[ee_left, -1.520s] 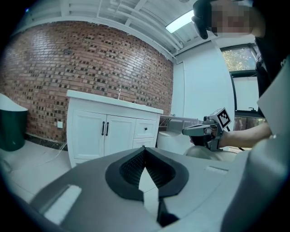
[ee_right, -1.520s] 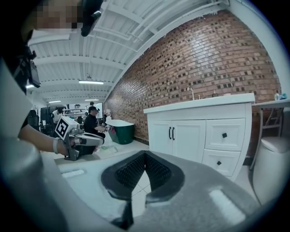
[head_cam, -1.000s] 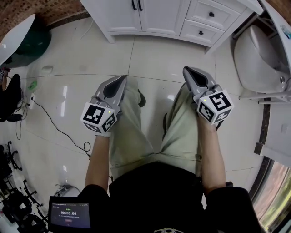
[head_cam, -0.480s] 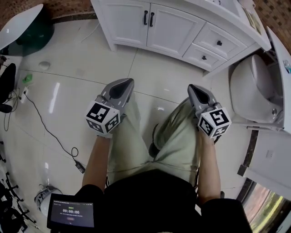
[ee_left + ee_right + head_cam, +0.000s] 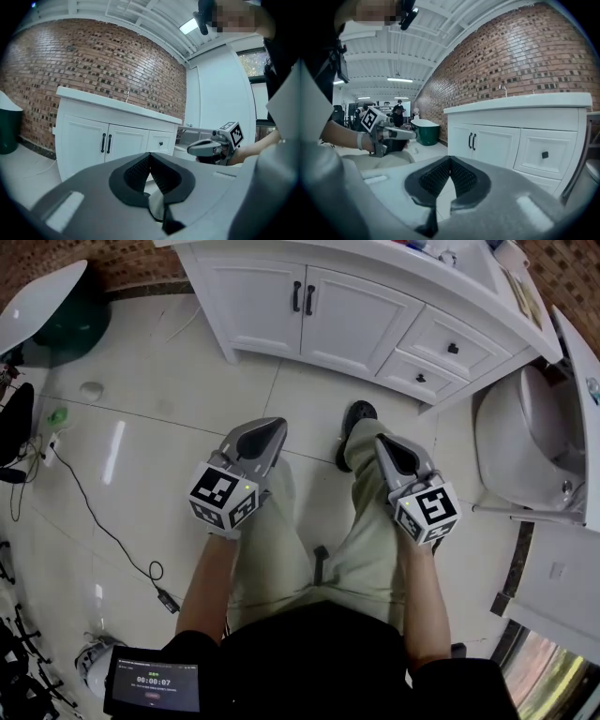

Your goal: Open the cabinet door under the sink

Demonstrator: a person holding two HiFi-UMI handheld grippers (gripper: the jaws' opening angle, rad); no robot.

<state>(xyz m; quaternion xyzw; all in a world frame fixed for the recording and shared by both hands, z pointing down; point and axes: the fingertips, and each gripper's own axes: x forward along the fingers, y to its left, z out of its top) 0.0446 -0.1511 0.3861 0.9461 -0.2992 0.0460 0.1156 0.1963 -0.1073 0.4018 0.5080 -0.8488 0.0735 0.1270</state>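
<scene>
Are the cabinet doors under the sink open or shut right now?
Shut: both cabinet doors sit flush with each other, their black handles side by side at the middle.

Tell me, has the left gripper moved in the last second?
Yes. The left gripper has come forward across the floor, and its tip is now closer to the base of the white cabinet than before.

White cabinet (image 5: pixel 309 315) at the far side, with black handles (image 5: pixel 302 298); red-brown brick wall (image 5: pixel 93 61) behind. The floor (image 5: pixel 159 427) is glossy cream tile. The left hand-held gripper (image 5: pixel 275 427) and right hand-held gripper (image 5: pixel 382 444) are grey, their cubes patterned with black-and-white squares. Dark green tub (image 5: pixel 70 324) far left; khaki trousers (image 5: pixel 281 540) near
</scene>
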